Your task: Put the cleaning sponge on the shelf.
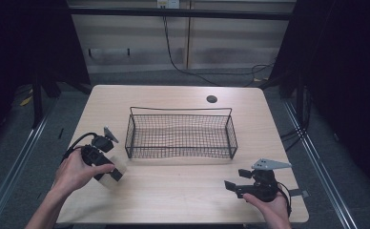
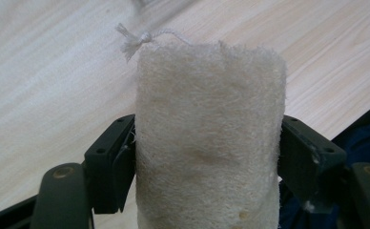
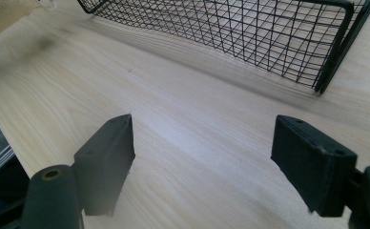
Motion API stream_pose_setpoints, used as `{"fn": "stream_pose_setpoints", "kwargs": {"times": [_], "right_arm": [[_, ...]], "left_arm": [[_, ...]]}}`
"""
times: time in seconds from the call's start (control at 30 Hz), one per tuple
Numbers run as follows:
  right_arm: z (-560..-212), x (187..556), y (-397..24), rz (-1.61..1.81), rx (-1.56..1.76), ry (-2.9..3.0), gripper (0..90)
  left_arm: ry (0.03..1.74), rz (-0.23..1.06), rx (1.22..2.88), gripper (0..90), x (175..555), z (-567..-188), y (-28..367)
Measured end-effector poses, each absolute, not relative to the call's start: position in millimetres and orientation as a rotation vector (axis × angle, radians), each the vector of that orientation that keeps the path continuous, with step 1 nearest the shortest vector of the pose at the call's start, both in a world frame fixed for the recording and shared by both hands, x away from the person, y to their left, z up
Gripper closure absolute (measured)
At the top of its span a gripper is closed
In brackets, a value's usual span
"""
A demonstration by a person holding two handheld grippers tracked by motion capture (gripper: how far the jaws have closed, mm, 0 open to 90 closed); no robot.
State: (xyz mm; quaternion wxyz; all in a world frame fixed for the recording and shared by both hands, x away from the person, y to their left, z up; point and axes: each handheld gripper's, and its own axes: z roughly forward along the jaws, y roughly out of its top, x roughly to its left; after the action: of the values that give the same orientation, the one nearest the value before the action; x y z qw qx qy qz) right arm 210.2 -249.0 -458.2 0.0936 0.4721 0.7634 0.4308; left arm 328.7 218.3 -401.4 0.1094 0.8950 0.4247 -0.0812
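Your left gripper (image 1: 107,168) has its jaws pinching the loofah sponge (image 2: 210,143), one jaw on each flank, as the left gripper view shows. The pale, fibrous roll stands lengthwise out of the jaws, its long axis running straight away from your hand, and a knotted string loop (image 2: 134,40) sits at its far end. In the high view the sponge (image 1: 118,164) is just off the near-left corner of the wire basket (image 1: 180,112), close to the desk (image 1: 183,191), with its free end angled toward the basket's front wall.

What matters for the next move is that the basket lies up and to the right of the sponge, and its rim stands higher than the sponge does now. You will probably need to lift before you carry it over the near wall, and turning the roll so its length runs along the basket's long side should let it drop in cleanly.

Your right gripper (image 1: 240,182) hovers off the basket's near-right corner, its jaws spread wide and empty over bare desk. Your left hand is the one holding the sponge, so it is the one to finish the placing.
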Motion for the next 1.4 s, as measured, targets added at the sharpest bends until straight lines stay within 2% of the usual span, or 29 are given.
{"fn": "stream_pose_setpoints", "kwargs": {"times": [0.6,0.73,1.4], "right_arm": [[-458.5,210.7,-249.0,1.279,1.402,2.265,22.7],[-458.5,210.6,-248.6,1.28,1.4,2.267,22.7],[-458.7,211.2,-249.2,1.284,1.406,2.268,22.3]], "left_arm": [[1.135,-0.231,2.637,27.8,324.3,-376.2,225.9],[1.097,-0.264,2.638,27.8,326.1,-370.1,225.1],[1.094,-0.318,2.56,27.9,352.7,-337.5,213.8]]}}
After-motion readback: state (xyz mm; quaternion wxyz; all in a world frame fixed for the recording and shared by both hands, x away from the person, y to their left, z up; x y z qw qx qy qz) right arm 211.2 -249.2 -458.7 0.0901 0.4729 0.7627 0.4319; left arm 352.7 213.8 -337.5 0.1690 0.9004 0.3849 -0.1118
